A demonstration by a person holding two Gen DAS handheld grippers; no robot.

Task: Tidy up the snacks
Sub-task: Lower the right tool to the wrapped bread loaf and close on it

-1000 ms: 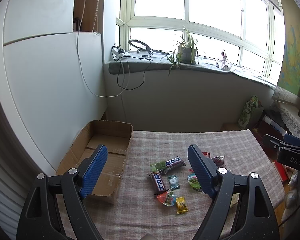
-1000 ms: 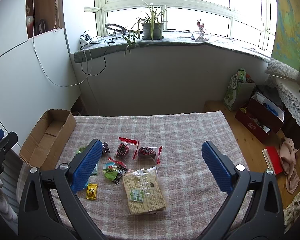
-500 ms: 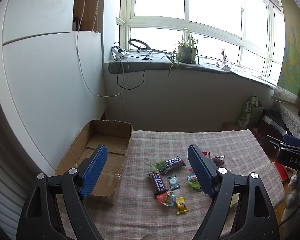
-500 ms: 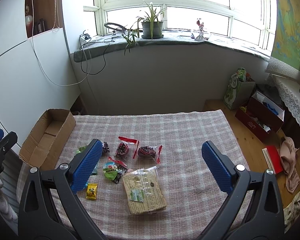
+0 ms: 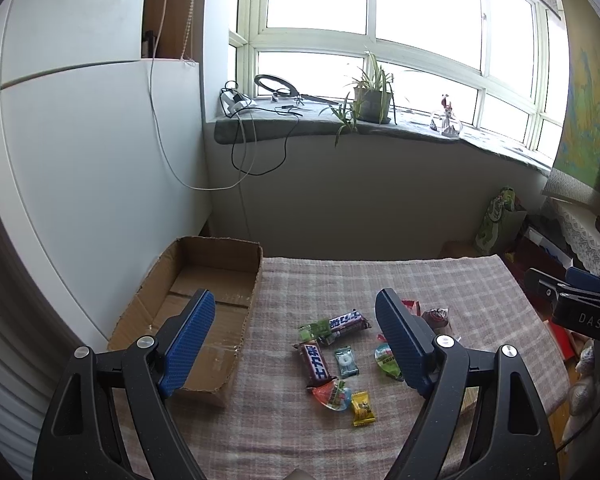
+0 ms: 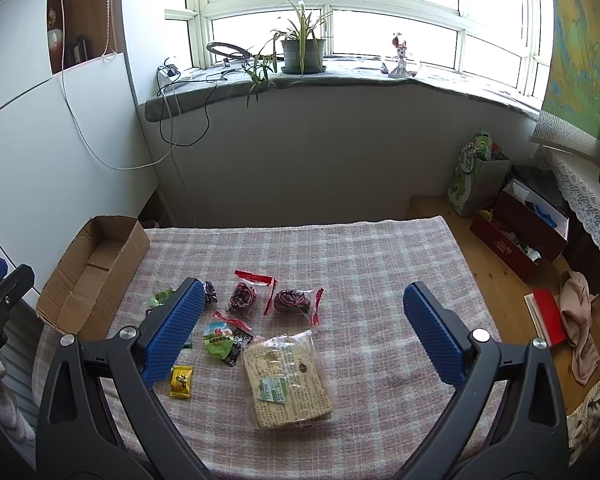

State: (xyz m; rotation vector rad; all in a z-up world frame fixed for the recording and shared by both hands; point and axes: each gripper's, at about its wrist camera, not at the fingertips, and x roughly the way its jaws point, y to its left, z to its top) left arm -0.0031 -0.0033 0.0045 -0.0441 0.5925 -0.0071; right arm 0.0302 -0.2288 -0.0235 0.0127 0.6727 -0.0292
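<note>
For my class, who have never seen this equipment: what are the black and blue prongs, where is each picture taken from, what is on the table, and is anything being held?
The prongs are hand-held grasping tools, one in each of a person's hands. Each carries a camera looking forward between its two blue fingers. One picture comes from the left tool, the other from the right tool. Both are open and hold nothing. On the checked tablecloth lie wrapped snacks, including a large cracker pack and a small yellow candy. An empty cardboard box stands at the table's left edge.
</note>
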